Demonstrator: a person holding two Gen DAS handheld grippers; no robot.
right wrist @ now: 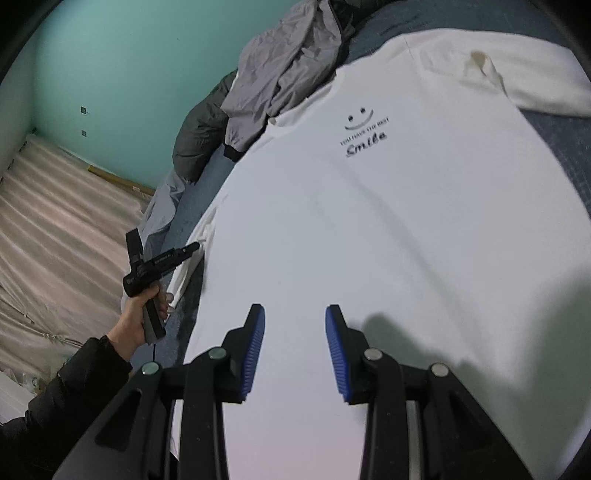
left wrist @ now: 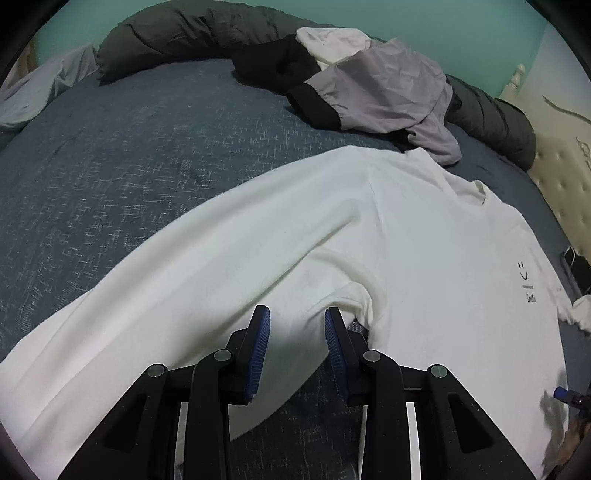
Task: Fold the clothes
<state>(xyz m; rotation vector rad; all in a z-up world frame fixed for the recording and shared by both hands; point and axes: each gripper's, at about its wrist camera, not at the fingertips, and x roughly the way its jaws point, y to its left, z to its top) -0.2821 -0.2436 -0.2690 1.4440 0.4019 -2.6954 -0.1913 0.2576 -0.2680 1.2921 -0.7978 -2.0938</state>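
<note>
On the bed with the dark blue woven cover (left wrist: 122, 155), a white long-sleeved cotton shirt (left wrist: 406, 236) with a black smiley print lies spread flat, one sleeve folded across toward the left. Left gripper (left wrist: 297, 314) hovers over the sleeve fold, blue-padded fingers (left wrist: 258, 343) parted, nothing between them. Right gripper (right wrist: 295, 314) hangs above the shirt's lower body, fingers (right wrist: 255, 347) likewise apart and empty. A crumpled grey jacket with black cuffs (left wrist: 388, 96) sits just beyond the collar, near a dark olive duvet (left wrist: 192, 33)
</note>
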